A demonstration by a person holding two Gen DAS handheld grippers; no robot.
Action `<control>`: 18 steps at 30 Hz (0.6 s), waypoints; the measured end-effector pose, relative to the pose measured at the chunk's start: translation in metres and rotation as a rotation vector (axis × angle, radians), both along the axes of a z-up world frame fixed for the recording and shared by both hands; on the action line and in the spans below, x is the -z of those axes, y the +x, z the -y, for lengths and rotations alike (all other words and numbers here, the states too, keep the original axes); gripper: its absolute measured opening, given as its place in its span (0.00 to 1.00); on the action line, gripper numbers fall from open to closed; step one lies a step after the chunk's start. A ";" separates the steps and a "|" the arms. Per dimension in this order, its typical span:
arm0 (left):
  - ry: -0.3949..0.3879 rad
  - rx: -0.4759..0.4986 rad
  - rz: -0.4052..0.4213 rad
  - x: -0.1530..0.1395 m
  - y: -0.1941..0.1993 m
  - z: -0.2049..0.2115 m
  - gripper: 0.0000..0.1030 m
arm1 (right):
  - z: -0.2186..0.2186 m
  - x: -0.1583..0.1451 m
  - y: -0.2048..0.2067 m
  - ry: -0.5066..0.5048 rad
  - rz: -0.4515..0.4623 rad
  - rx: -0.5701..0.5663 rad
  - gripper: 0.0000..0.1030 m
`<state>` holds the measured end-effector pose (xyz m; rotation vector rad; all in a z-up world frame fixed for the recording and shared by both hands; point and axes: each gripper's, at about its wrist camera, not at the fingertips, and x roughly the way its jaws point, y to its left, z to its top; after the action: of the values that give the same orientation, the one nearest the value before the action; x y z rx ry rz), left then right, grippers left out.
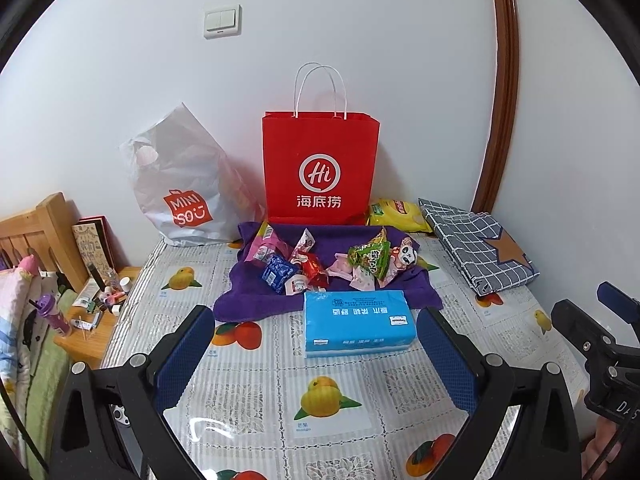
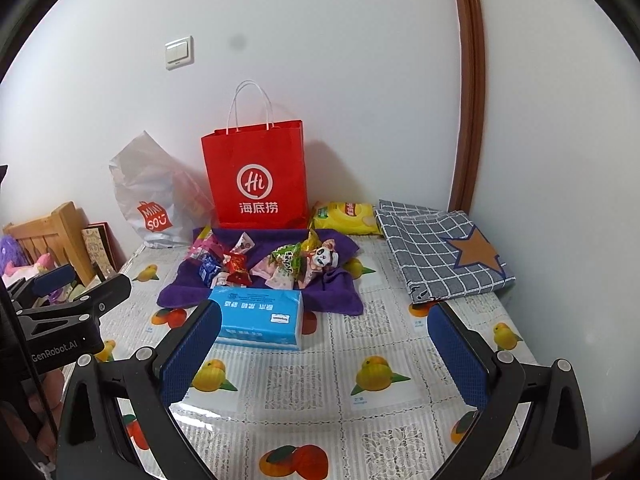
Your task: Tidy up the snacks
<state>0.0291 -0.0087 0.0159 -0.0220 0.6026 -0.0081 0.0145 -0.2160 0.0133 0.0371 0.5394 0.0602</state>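
Several small snack packets (image 1: 332, 266) (image 2: 276, 266) lie piled on a purple cloth (image 1: 240, 304) (image 2: 180, 292) on the table. A red paper bag (image 1: 320, 168) (image 2: 256, 176) stands upright behind them against the wall. A yellow snack bag (image 1: 396, 214) (image 2: 346, 216) lies to its right. A blue tissue pack (image 1: 356, 322) (image 2: 260, 318) lies in front of the cloth. My left gripper (image 1: 316, 360) is open and empty, short of the tissue pack. My right gripper (image 2: 324, 354) is open and empty, to the right of the tissue pack.
A white Miniso plastic bag (image 1: 180, 184) (image 2: 156, 200) leans on the wall at the left. A folded grey checked cloth (image 1: 480, 246) (image 2: 436, 248) lies at the right. The table (image 1: 320, 400) has a fruit-print cover. A cluttered wooden shelf (image 1: 88, 304) stands beyond its left edge.
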 end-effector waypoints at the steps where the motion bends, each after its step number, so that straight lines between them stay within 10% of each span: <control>1: 0.000 0.000 -0.001 0.001 0.000 0.000 0.99 | 0.000 0.000 0.000 0.000 0.000 -0.001 0.99; 18: 0.001 0.007 -0.010 0.003 0.001 0.003 0.99 | 0.000 0.001 -0.001 0.007 0.002 0.000 0.99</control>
<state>0.0301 -0.0120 0.0132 -0.0191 0.6132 -0.0146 0.0137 -0.2165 0.0121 0.0439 0.5374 0.0625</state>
